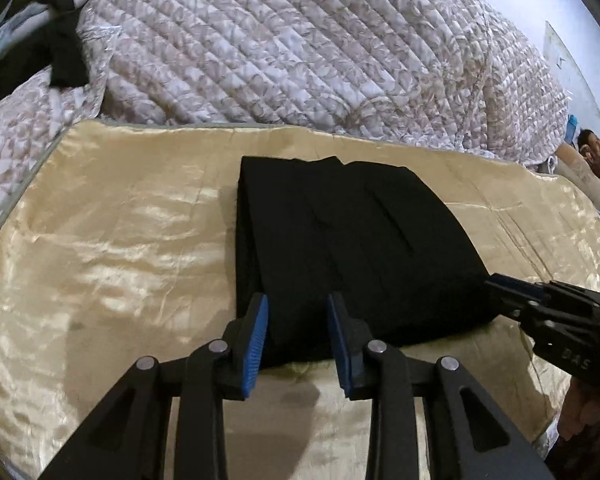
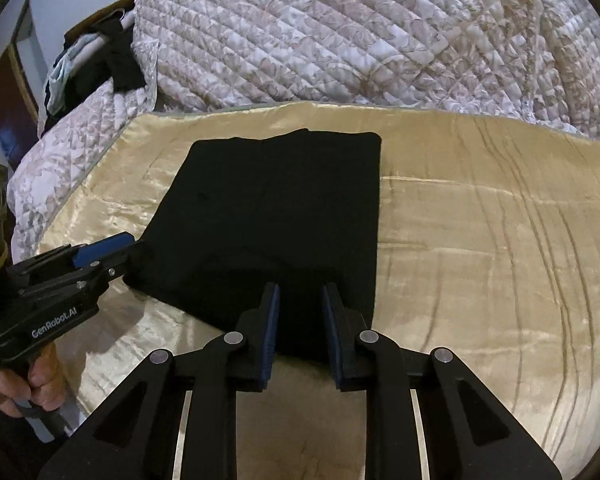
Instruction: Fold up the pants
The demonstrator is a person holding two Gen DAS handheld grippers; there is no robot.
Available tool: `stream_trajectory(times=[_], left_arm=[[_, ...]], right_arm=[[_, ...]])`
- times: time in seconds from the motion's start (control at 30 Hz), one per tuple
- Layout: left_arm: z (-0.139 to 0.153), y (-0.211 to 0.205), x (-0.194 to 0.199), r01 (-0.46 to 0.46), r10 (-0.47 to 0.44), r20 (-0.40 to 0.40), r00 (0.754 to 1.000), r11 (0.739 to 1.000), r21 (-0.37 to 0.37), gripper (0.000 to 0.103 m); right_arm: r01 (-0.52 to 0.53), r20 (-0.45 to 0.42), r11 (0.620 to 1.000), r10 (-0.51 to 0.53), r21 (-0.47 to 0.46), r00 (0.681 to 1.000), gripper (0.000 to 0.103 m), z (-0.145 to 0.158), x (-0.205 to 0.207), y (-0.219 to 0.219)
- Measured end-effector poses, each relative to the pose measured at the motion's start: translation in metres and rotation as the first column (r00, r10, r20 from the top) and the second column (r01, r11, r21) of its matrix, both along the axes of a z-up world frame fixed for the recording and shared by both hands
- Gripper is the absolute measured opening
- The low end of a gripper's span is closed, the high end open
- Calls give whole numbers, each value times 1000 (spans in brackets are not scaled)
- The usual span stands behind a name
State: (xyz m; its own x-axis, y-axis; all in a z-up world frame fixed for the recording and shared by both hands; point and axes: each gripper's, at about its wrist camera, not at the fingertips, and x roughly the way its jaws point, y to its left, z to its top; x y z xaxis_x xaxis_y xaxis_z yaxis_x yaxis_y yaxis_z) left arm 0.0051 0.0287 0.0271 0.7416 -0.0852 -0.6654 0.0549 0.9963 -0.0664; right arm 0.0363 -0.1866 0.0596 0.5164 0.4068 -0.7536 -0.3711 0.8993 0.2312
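Observation:
Black pants (image 1: 340,248) lie folded into a flat rectangle on a shiny gold satin sheet (image 1: 120,240); they also show in the right wrist view (image 2: 284,216). My left gripper (image 1: 298,304) is open and empty, its tips over the near left edge of the pants. It also shows at the left of the right wrist view (image 2: 128,248). My right gripper (image 2: 300,292) is open and empty over the near right edge of the pants. It shows at the right of the left wrist view (image 1: 496,284).
A quilted floral bedspread (image 1: 300,48) is heaped behind the gold sheet (image 2: 480,240). Dark clothes (image 2: 116,64) hang at the far left. A picture (image 1: 596,152) sits at the right edge. A hand (image 2: 24,384) holds the left gripper's handle.

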Motion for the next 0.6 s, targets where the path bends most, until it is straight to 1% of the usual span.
stream_trajectory(times=[0.03,0.17,0.23,0.33,0.43,0.53,0.6], left_arm=[[0,0,-4,-2,2,-5,1000,1000,-5,34],[-3,-1,-19,-20,20,-4,1000,1000,12,34],[-2,-2,-25,-20,20,-6,1000,1000,5,34],[-2,-3,-32,-29,29,-1,1000,999,15,34],[-3,-3,-37,-35,35,0,999,999,18,34],[-4,-4,-36,-35,35,0,999,999,26,34],[-3,-4,-35,-38,38,14,999,999,20,34]], right_arm=[[3,10,1000,-3,0,1000,22,2,-4,-2],[17,39,1000,-17,-5,999,22,9,-23,-11],[21,36,1000,-21,3,999,22,10,-30,-15],[22,36,1000,-22,7,999,22,11,-39,-18],[14,51,1000,-14,-1,999,27,12,-49,-15],[11,56,1000,-11,-9,998,27,10,-52,-12],[20,59,1000,-19,-8,998,27,9,-49,-12]])
